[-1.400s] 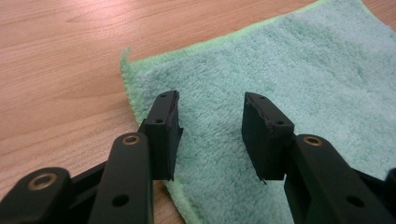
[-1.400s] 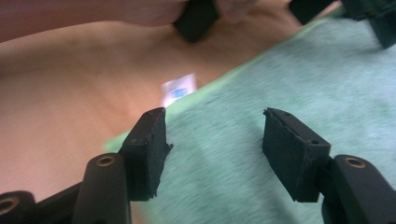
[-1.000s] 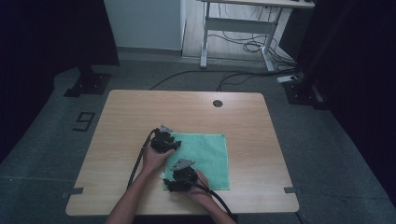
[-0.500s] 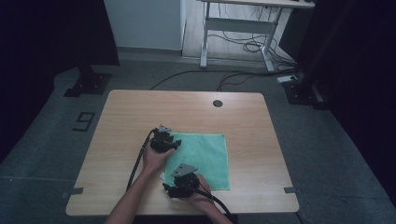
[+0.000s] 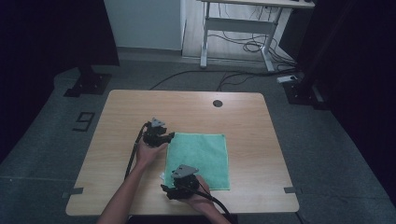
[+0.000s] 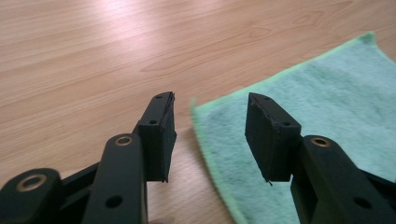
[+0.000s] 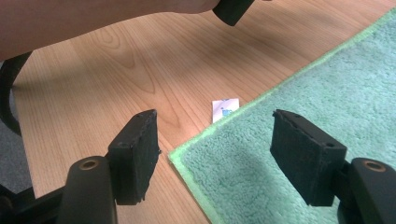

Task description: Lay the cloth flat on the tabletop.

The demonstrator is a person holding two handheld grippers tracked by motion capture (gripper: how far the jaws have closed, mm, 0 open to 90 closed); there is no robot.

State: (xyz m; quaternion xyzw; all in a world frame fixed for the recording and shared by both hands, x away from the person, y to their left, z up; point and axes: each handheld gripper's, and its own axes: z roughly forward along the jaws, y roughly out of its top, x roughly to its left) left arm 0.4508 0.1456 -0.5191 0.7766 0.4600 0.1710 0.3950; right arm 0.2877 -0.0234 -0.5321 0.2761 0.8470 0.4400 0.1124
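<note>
A green towel [image 5: 201, 158] lies flat on the wooden table [image 5: 126, 112]. My left gripper [image 5: 170, 136] is at the towel's far left corner. In the left gripper view the towel [image 6: 322, 98] has that corner under the left gripper [image 6: 210, 100], whose jaws have just been opening and stand apart without pressing the cloth. My right gripper [image 5: 166, 188] is at the near left corner. In the right gripper view the right gripper [image 7: 215, 116] is open over the corner of the towel [image 7: 308, 102], beside a small white label [image 7: 225, 109].
A black round grommet [image 5: 217, 103] sits in the table's far edge. Bare wood lies left of and beyond the towel. The person's left forearm [image 7: 93, 18] crosses above the right gripper. A desk frame and cables [image 5: 243, 46] stand on the floor behind.
The left gripper has lifted and drawn slightly away from the towel's far left corner, and its jaws stand wider. The right gripper has hardly moved.
</note>
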